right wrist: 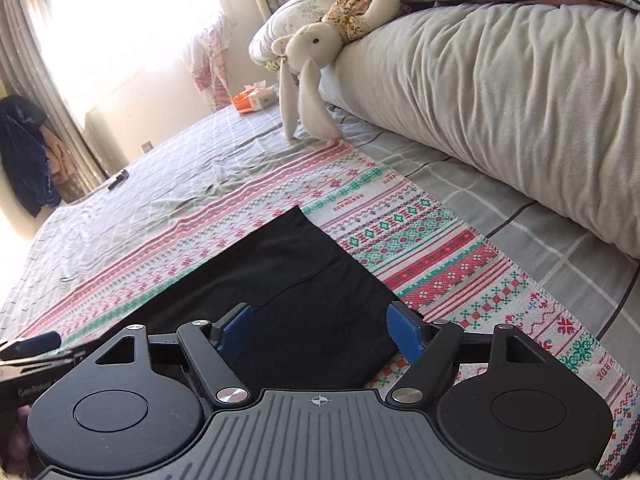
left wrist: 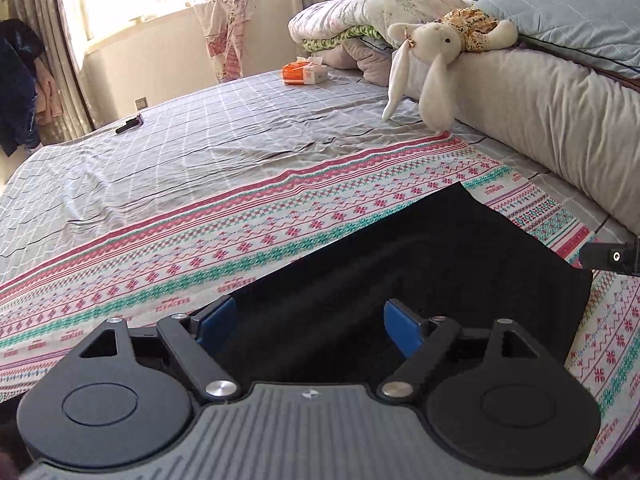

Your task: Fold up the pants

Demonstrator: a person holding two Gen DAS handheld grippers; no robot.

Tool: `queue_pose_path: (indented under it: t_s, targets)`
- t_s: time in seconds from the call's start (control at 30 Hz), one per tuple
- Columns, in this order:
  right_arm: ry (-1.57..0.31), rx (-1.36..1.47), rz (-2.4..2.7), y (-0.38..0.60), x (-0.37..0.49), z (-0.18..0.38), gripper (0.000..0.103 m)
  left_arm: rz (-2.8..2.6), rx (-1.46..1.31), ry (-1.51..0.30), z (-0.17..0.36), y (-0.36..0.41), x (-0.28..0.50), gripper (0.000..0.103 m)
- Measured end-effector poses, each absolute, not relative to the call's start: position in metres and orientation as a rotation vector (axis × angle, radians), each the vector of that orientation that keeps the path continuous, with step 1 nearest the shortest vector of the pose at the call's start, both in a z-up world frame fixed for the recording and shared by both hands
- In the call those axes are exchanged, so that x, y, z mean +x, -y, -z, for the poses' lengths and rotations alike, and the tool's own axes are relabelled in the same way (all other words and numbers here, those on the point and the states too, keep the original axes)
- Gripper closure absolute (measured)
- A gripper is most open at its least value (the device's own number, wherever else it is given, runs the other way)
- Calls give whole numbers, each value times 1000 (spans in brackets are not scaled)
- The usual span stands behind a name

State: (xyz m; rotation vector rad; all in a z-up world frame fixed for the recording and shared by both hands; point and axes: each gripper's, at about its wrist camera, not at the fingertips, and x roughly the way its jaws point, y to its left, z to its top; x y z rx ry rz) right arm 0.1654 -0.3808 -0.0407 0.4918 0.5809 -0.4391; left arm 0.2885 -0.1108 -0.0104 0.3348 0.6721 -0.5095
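Release step of a fold, I'd judge: black pants (right wrist: 304,280) lie flat in a folded slab on the patterned cloth (right wrist: 420,240), far corner toward 12 o'clock, plush rabbit (right wrist: 308,64) well beyond. Left gripper (left wrist: 306,326) and right gripper (right wrist: 320,330) both gape wide over the near edge, pads clear, nothing pinched. Both point forward-down; next likely regrip an edge for another fold.
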Motion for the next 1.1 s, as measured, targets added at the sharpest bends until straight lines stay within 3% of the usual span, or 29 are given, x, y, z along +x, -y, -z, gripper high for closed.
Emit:
queue_pose_path:
  t_s: [0.27,0.67,1.1]
  targets:
    - [-647,439,321,323,156,12,12,373,316,-723,-10,17,233,0]
    - [-709,283,60,202,164,-3,7,151,197,-803,-8,-111,175,0]
    - [-688,166,-117,91,238,1,5,-130,-36,-776,-7,-221,182,0]
